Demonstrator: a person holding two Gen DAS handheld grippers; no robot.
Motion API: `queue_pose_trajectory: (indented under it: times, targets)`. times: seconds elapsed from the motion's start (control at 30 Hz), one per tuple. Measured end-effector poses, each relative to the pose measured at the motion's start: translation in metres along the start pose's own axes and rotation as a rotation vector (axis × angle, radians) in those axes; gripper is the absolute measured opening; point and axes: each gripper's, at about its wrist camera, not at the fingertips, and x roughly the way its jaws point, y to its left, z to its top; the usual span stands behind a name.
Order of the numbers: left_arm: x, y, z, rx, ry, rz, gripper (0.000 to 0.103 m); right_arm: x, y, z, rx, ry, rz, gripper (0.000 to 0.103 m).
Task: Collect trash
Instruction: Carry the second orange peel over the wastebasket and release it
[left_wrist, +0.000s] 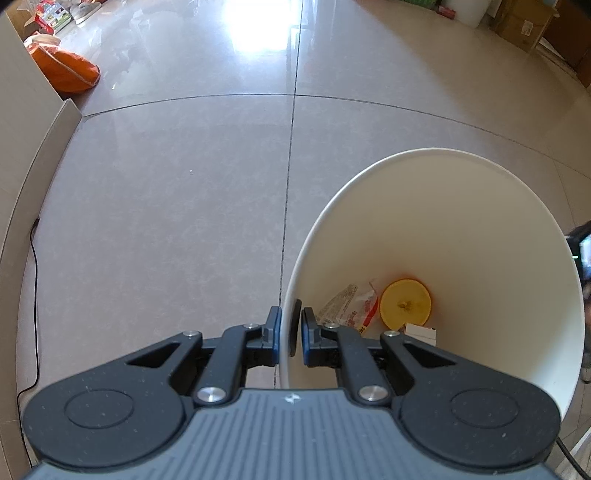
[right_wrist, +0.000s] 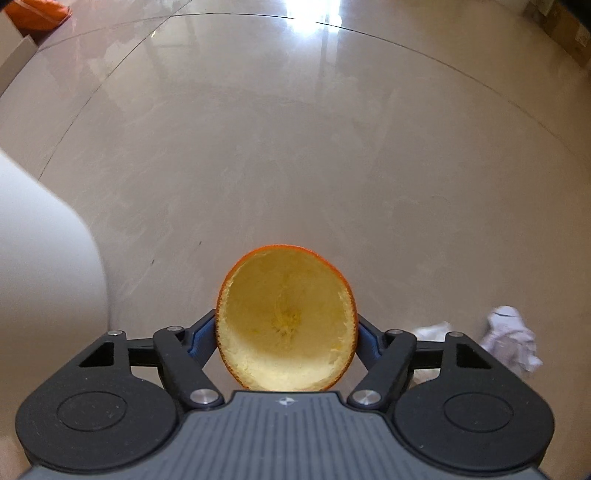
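Left gripper (left_wrist: 291, 334): pointed steeply downward, jaws clamped on a thin white wall. Right gripper (right_wrist: 286, 332): pointed steeply downward, fingers set at 9 and 3 o'clock, pads pressed against a hollow peel cup held between them.

Glossy tiled floor (left_wrist: 184, 221), an orange bag (left_wrist: 70, 70) by cardboard boxes (left_wrist: 524, 22), black cable (left_wrist: 35, 295)

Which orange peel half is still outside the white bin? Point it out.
The hollow orange peel half between the right gripper fingers, over the floor. The other peel half already lies at the bottom of the white bin, beside a wrapper.
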Motion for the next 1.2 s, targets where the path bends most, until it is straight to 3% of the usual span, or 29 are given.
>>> queue_pose_trajectory:
  times: [0.33,0.73,0.87,1.07,1.2]
  targets:
    - [0.002,0.000,0.004,-0.007,0.022,-0.003,0.009,-0.122,0.001,-0.013,-0.137,-0.003,0.028,0.078]
    - [0.006,0.000,0.007,0.004,0.039,0.003,0.009,-0.280,0.054,-0.007,-0.276,-0.210,0.210,0.078]
    - [0.008,0.001,0.007,-0.008,0.045,-0.005,0.009,-0.295,0.085,-0.001,-0.305,-0.235,0.293,0.078]
    - [0.009,0.001,0.010,-0.004,0.047,-0.003,0.009,-0.279,0.125,0.011,-0.341,-0.196,0.367,0.079]
    - [0.010,0.000,0.010,-0.008,0.051,-0.004,0.009,-0.279,0.139,0.012,-0.348,-0.192,0.395,0.088]
